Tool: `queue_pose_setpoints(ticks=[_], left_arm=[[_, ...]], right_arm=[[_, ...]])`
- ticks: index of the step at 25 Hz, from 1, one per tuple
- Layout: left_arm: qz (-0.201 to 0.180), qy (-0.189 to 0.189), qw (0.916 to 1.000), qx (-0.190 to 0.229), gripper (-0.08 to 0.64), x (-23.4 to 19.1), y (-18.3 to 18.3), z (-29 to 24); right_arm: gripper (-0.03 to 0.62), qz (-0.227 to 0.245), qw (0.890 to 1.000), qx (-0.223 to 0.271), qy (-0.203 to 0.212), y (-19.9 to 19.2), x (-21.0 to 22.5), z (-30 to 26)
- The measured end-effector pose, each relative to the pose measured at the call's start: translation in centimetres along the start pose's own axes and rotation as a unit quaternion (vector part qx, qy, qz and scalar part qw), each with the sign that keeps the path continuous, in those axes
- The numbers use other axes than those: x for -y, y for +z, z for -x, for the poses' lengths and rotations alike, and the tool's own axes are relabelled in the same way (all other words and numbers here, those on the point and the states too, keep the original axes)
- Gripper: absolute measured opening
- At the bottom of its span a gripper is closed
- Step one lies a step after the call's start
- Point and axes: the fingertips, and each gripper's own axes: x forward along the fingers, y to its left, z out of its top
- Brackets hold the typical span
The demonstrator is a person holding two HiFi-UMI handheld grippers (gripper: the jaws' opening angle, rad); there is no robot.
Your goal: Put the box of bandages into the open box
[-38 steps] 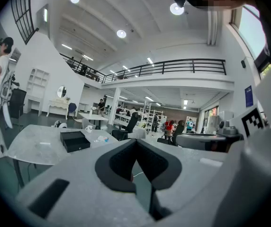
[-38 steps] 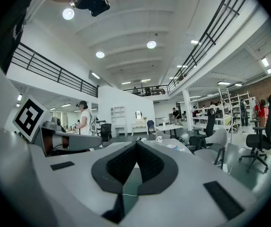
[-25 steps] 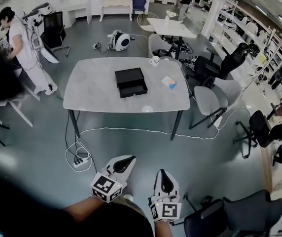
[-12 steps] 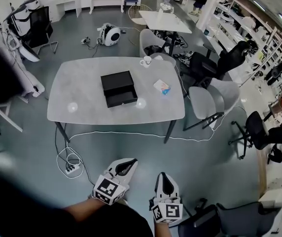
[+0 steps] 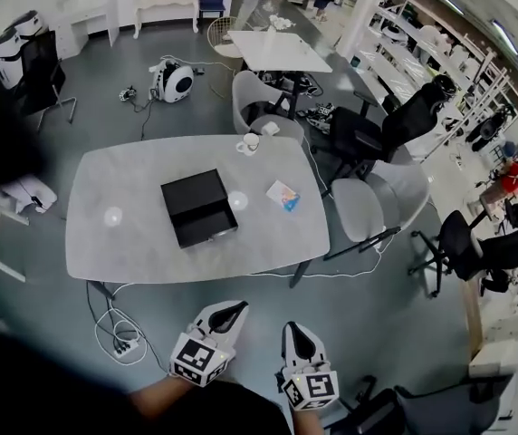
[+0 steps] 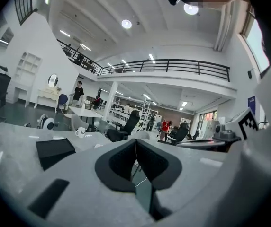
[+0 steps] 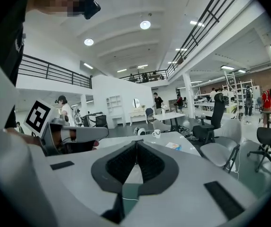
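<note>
Well back from the grey table (image 5: 132, 243), near side: left gripper (image 5: 230, 308) and right gripper (image 5: 297, 330) both clenched, empty. Box of bandages (image 5: 283, 196) lies on the tabletop, right of the open black box (image 5: 197, 208), apart.

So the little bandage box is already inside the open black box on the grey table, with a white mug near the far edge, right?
Not quite. In the head view the bandage box lies on the grey table, right of the open black box and apart from it. The white mug is near the far edge.
</note>
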Motion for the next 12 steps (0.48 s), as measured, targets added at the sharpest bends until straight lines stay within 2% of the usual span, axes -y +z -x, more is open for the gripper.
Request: queue_pose_setpoints(ticks=[5, 8, 12], left_arm=[[-0.03, -0.022, 0.9992, -0.01, 0.016, -3.5, 0.6, -2.3], [-0.025, -0.021, 0.9994, -0.012, 0.017, -4.4, 1.0, -3.2], [-0.013, -0.019, 0.9997, -0.01, 0.017, -6.0, 1.2, -4.6]], right_arm=[[0.012, -0.007, 1.0, 0.012, -0.012, 0.8, 1.0, -5.2], [0.011, -0.005, 0.999, 0.025, -0.024, 2.0, 2.2, -6.2], [0.012, -0.001, 0.999, 0.014, -0.031, 2.4, 4.4, -8.0]])
